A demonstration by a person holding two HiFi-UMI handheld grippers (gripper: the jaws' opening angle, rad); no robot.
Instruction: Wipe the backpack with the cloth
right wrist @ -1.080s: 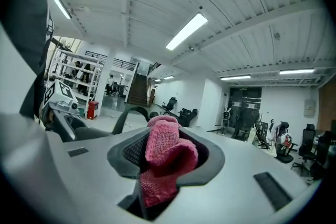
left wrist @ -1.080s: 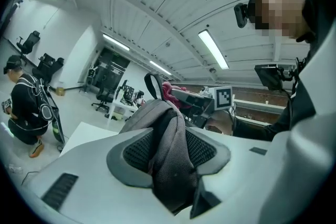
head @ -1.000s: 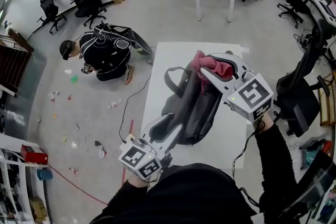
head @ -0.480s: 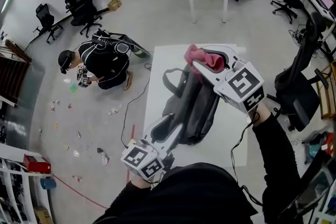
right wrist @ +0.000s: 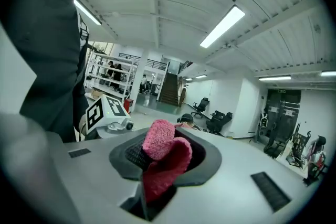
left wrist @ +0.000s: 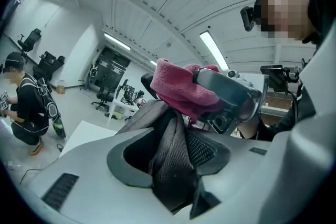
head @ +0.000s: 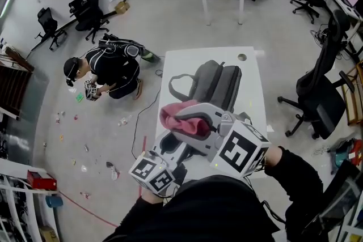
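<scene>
Wearer in blk long-sleeved top, sleeves down to wrists; blk cam unit on head. L gripper & R gripper: lt-grey moulded shells, dark mesh-textured pads, each w/ white cube of blk square markers. R jaws just closed in further, pink cloth btwn them.

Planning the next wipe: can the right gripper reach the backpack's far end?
Probably yes: the right gripper, jaws just closing tighter on the cloth, hangs over the near end; nothing covers the backpack beyond.
</scene>
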